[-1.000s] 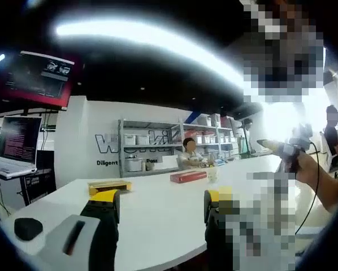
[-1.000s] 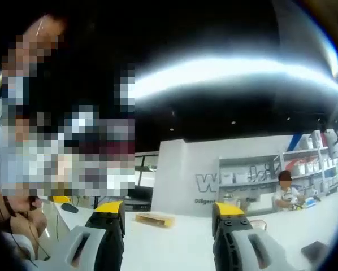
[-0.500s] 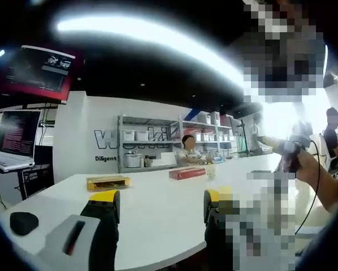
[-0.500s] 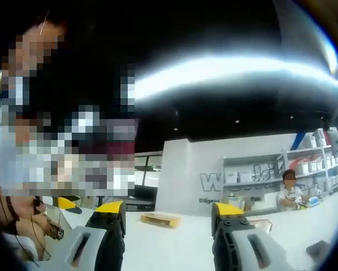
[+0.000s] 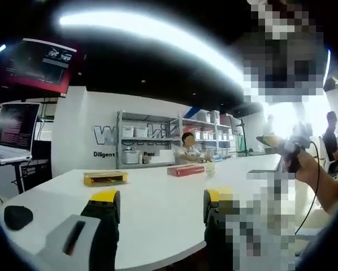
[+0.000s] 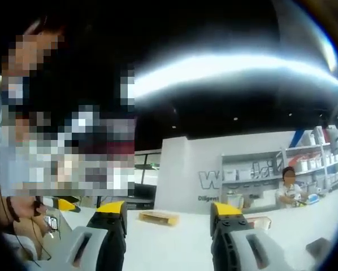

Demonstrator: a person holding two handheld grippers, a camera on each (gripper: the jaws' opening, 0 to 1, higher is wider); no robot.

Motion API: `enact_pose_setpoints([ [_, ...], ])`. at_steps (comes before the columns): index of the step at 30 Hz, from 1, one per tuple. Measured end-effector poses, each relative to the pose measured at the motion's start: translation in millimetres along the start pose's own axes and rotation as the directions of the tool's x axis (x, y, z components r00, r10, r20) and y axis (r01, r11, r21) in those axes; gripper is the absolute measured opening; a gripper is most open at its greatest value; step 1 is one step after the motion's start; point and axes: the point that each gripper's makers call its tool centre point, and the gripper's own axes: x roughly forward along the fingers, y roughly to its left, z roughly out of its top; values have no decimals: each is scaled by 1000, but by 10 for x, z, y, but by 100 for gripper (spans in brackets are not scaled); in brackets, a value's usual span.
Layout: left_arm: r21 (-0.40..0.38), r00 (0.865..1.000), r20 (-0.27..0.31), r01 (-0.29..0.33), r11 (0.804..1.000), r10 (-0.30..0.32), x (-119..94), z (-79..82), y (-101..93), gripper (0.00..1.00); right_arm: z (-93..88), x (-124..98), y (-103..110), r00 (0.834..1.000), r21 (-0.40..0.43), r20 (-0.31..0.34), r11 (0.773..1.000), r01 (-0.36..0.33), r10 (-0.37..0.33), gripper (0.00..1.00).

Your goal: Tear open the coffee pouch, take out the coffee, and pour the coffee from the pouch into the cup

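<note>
My left gripper (image 5: 161, 199) is open, its yellow-tipped jaws wide apart with nothing between them, held over the near edge of a white table (image 5: 157, 217). Far across the table lie a flat yellow box (image 5: 105, 178) and a red box (image 5: 186, 170), with a small pale cup-like thing (image 5: 211, 168) beside the red box. My right gripper (image 6: 169, 210) is also open and holds nothing. Beyond it, in the right gripper view, are the yellow box (image 6: 157, 217) and a small clear item (image 6: 259, 223), too blurred to name.
A black mouse (image 5: 17, 216) sits on the table's left end, with a laptop (image 5: 12, 133) and a monitor (image 5: 40, 64) behind it. A person (image 5: 187, 148) sits at the far side before shelves. A hand (image 5: 296, 152) holds a device at right. A dark flat object (image 6: 317, 247) lies at right.
Both views have shifted slightly with the hands. The jaws of both grippers stay apart and nothing on the table has moved.
</note>
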Motion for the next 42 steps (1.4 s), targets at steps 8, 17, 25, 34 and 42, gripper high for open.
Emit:
enact_pose_setpoints([
  [8, 4, 1000, 2, 2, 1000, -2, 63, 17, 34, 61, 40, 1, 8, 1000, 4, 11, 1000, -8, 8, 59],
  [17, 17, 1000, 2, 30, 999, -30, 246, 45, 84, 60, 22, 2, 21, 1000, 8, 6, 1000, -11, 11, 58],
  [25, 40, 998, 3, 58, 998, -58, 445, 123, 96, 60, -1, 19, 39, 1000, 8, -3, 1000, -17, 17, 58],
  [34, 66, 997, -8, 83, 994, -83, 636, 89, 80, 60, -31, 25, 45, 1000, 0, -15, 1000, -20, 20, 58],
  [42, 59, 996, -5, 89, 994, -89, 872, 59, 144, 58, -5, 28, 48, 1000, -14, -13, 1000, -27, 26, 57],
])
